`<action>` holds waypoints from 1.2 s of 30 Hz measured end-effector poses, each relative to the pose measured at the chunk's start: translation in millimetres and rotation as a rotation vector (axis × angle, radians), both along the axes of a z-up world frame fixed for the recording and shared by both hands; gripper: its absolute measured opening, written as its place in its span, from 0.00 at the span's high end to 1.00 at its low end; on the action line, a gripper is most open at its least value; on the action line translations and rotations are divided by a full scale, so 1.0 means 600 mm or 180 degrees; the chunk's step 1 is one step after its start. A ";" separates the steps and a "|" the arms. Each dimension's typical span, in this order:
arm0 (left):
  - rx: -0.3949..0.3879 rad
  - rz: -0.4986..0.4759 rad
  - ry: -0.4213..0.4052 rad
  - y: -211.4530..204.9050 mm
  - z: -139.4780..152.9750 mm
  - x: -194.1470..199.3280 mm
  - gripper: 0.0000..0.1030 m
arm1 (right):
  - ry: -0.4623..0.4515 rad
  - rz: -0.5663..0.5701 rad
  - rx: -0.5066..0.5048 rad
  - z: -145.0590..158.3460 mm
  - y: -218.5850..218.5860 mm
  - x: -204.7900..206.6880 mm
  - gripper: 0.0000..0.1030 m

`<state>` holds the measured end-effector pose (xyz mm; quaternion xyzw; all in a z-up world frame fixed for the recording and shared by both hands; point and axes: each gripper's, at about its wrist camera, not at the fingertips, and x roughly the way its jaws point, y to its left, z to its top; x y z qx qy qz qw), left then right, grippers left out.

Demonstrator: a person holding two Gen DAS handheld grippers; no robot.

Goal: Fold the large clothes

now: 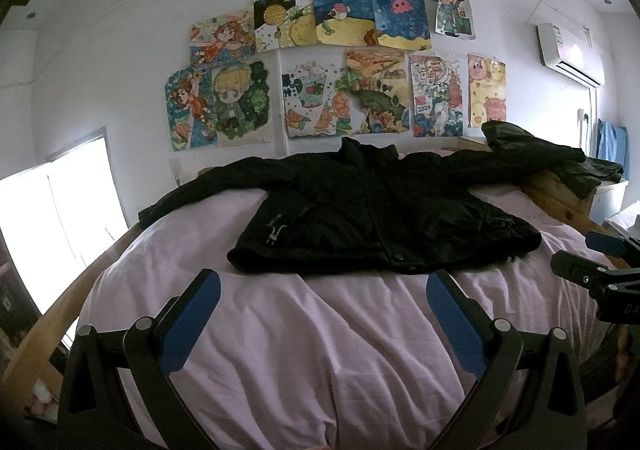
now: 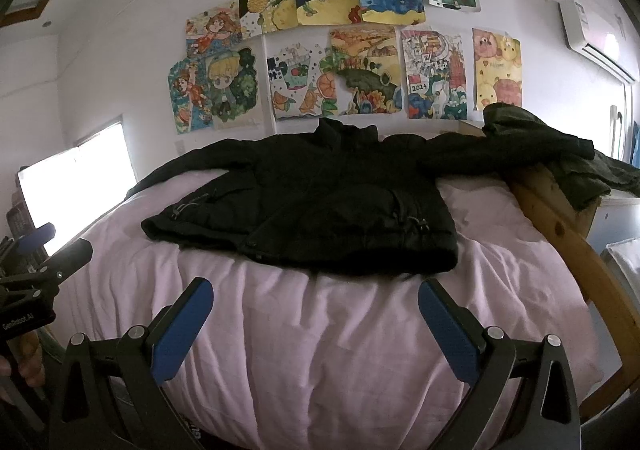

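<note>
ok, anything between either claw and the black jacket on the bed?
Nothing visible. The left claw and right claw are both open above bare pink sheet, with the black jacket spread flat straight ahead. Its right sleeve drapes over the wooden bed rail.

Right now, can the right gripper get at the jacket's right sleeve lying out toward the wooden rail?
Probably yes. The right gripper is open and empty, with only bare pink sheet ahead. The sleeve lies exposed on top, uncovered, though far across the black jacket.
</note>
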<state>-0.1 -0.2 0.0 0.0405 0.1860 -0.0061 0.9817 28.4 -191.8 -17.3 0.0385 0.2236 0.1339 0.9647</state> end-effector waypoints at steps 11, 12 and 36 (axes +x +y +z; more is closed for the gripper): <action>0.0003 0.0000 -0.0004 0.000 0.000 0.000 0.02 | 0.0014 -0.0005 0.0015 0.003 -0.001 0.002 0.00; 0.0004 0.0001 -0.0003 0.000 0.000 0.000 0.02 | 0.0017 -0.0008 0.0014 0.003 -0.001 0.003 0.00; 0.0007 0.0001 -0.0006 0.000 0.000 0.000 0.02 | 0.0045 -0.0012 0.0044 0.007 -0.004 0.008 0.00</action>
